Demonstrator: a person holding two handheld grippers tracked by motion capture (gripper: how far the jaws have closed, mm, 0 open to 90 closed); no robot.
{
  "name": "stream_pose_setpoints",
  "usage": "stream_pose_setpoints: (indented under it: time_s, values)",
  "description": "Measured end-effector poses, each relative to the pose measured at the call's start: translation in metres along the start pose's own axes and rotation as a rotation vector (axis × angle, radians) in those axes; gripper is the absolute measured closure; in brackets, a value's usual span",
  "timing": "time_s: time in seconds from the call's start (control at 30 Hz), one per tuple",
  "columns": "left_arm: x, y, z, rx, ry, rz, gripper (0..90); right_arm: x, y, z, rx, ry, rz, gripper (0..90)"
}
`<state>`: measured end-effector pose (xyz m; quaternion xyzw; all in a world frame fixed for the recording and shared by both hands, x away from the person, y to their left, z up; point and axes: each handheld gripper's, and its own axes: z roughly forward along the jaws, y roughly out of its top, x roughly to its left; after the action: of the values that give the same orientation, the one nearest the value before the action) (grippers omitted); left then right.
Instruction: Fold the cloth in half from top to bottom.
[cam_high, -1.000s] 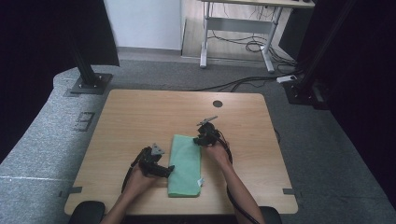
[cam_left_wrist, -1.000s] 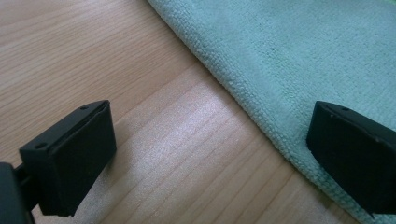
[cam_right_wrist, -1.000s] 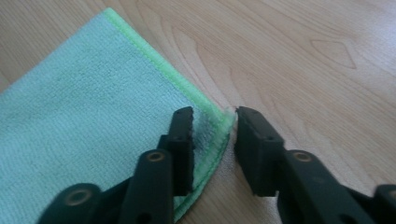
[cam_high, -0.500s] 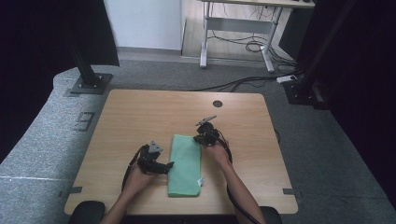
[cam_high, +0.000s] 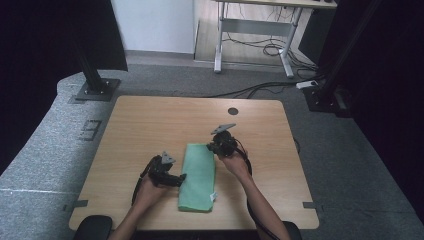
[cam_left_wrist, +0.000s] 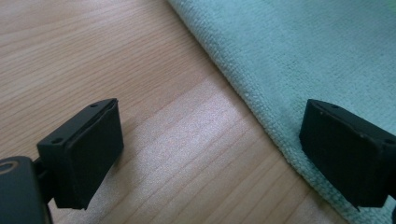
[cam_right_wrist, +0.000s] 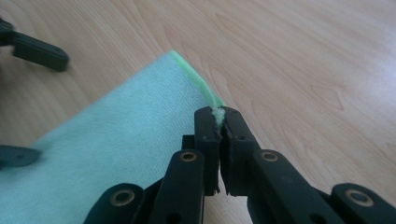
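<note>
Right gripper clamped tight on the far right edge of the folded green towel, a pinch of terry cloth squeezed between the pads, presumably to lift that edge for another fold. Jaws just closed onto it. Left gripper spread wide, holding nothing, one pad over bare wooden table, the other over the towel's left hem; likely poised to straddle and take that edge. Towel lying flat between both grippers near the table's front, long side running away from the person, small white tag at the near corner.
</note>
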<state>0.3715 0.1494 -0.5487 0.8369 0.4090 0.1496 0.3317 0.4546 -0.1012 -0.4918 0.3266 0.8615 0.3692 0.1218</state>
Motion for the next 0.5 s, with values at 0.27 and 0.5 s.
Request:
stream_pose_setpoints:
  time_s: [0.27,0.5]
  values:
    - [-0.001,0.0,0.0,0.0,0.005,-0.004,6.4,0.008,0.002,-0.023,-0.043,0.02,-0.023,85.4]
    - [-0.001,0.0,0.0,0.0,0.007,-0.007,6.4,0.021,0.004,-0.046,-0.082,0.045,-0.066,85.4]
